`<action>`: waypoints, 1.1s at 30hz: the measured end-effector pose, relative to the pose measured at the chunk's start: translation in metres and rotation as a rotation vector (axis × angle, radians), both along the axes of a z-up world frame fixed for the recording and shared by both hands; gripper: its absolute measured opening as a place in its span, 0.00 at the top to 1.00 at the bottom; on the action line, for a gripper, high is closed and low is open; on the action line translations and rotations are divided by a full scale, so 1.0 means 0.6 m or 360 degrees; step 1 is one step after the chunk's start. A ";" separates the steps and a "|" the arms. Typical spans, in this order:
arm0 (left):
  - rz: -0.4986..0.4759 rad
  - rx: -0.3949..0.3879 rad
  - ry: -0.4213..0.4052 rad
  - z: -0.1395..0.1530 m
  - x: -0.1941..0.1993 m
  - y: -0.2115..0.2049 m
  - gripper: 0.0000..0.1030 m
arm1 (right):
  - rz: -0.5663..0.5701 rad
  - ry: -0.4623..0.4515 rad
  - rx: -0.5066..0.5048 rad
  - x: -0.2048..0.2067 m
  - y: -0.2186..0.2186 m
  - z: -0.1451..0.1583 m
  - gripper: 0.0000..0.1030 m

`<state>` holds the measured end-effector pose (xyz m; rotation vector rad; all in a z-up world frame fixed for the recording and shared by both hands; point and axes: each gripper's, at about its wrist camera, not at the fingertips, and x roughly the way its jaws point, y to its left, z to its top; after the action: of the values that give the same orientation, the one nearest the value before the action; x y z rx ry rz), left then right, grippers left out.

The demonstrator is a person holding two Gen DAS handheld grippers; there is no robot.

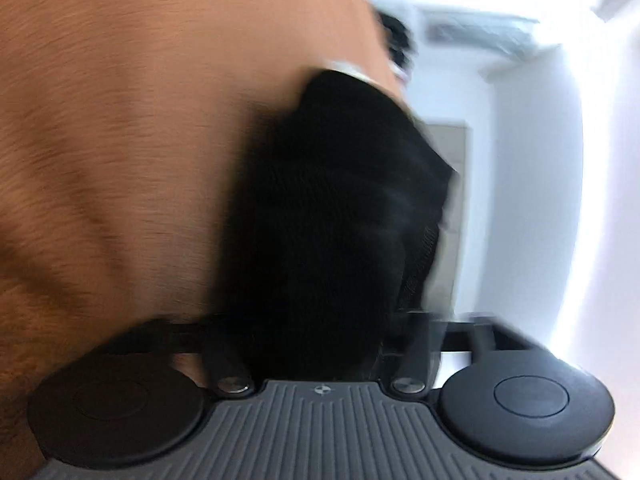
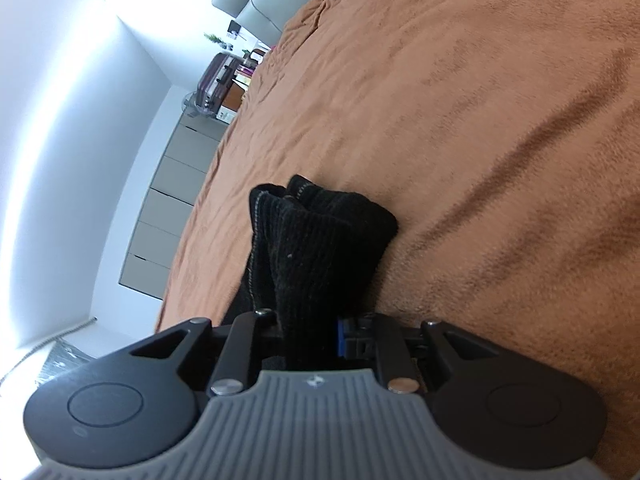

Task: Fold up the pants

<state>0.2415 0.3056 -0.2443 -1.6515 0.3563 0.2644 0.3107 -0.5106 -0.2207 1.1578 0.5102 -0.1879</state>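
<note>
Both cameras sit just behind their own jaws, rolled sideways, looking forward and slightly down. The left wrist view, motion-blurred, is filled close-up by black pants; the right wrist view faces the same pants. Both share the brown blanket.

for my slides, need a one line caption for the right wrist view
Right gripper shut on a bunched fold of black pants over a brown blanket.

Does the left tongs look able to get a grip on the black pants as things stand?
Probably yes: the black pants bunch right at the left tongs, with nothing between; blur hides whether they already pinch. The right tongs already clamp their end.
</note>
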 end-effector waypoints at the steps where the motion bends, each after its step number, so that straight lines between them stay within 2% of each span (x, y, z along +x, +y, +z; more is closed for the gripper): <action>1: 0.0010 0.0007 0.0029 0.008 0.001 0.000 0.56 | -0.0001 0.0012 -0.0001 0.002 0.000 -0.003 0.87; 2: 0.0014 0.0028 0.0048 0.021 0.000 -0.001 0.57 | -0.0004 0.0022 0.0001 0.008 -0.001 -0.007 0.87; 4: 0.0007 0.0059 -0.0019 0.058 -0.007 0.001 0.60 | -0.0010 0.0028 0.0004 0.010 -0.001 0.007 0.88; 7: -0.0072 0.0176 -0.0096 0.128 -0.028 0.007 0.61 | -0.0007 -0.0096 -0.0013 -0.001 -0.003 0.059 0.88; 10: -0.0091 0.0247 -0.0171 0.180 -0.081 0.023 0.61 | 0.0004 -0.0192 0.0032 -0.028 0.002 0.104 0.89; 12: -0.0070 0.0304 -0.0192 0.202 -0.130 0.042 0.61 | 0.0027 -0.0202 0.0085 -0.055 0.006 0.120 0.89; 15: -0.0052 0.0307 -0.0147 0.194 -0.216 0.083 0.60 | 0.0095 -0.0173 0.0161 -0.106 0.014 0.114 0.89; 17: -0.0110 0.0345 0.0001 0.164 -0.249 0.100 0.60 | 0.0178 -0.0131 0.0117 -0.133 0.029 0.095 0.89; 18: -0.0148 0.0317 0.0085 0.139 -0.254 0.099 0.59 | 0.0211 -0.0091 0.0068 -0.143 0.036 0.085 0.89; 20: -0.0174 0.0263 0.0168 0.094 -0.271 0.097 0.58 | 0.0200 0.0035 0.0035 -0.167 0.042 0.040 0.89; 21: -0.0161 0.0268 0.0177 0.079 -0.278 0.096 0.57 | 0.0175 0.0072 0.0080 -0.178 0.039 0.018 0.89; 22: -0.0155 0.0269 0.0141 0.068 -0.282 0.095 0.56 | 0.0142 0.0048 0.0156 -0.191 0.033 -0.006 0.90; 23: -0.0149 0.0277 0.0115 0.065 -0.283 0.094 0.55 | 0.0135 -0.0019 0.0201 -0.200 0.029 -0.018 0.90; 25: -0.0171 0.0341 0.0138 0.078 -0.277 0.089 0.53 | 0.0149 -0.0057 0.0146 -0.202 0.032 -0.010 0.88; 29: -0.0230 0.0380 0.0222 0.112 -0.266 0.090 0.52 | 0.0139 -0.0126 0.0146 -0.198 0.037 -0.001 0.61; 33: -0.0177 0.0462 0.0300 0.130 -0.294 0.100 0.38 | 0.0161 -0.0093 0.0066 -0.188 0.051 -0.002 0.62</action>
<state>0.0650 0.3659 -0.1665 -1.3203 0.5252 0.3711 0.1978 -0.4803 -0.2222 1.1715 0.5216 -0.0559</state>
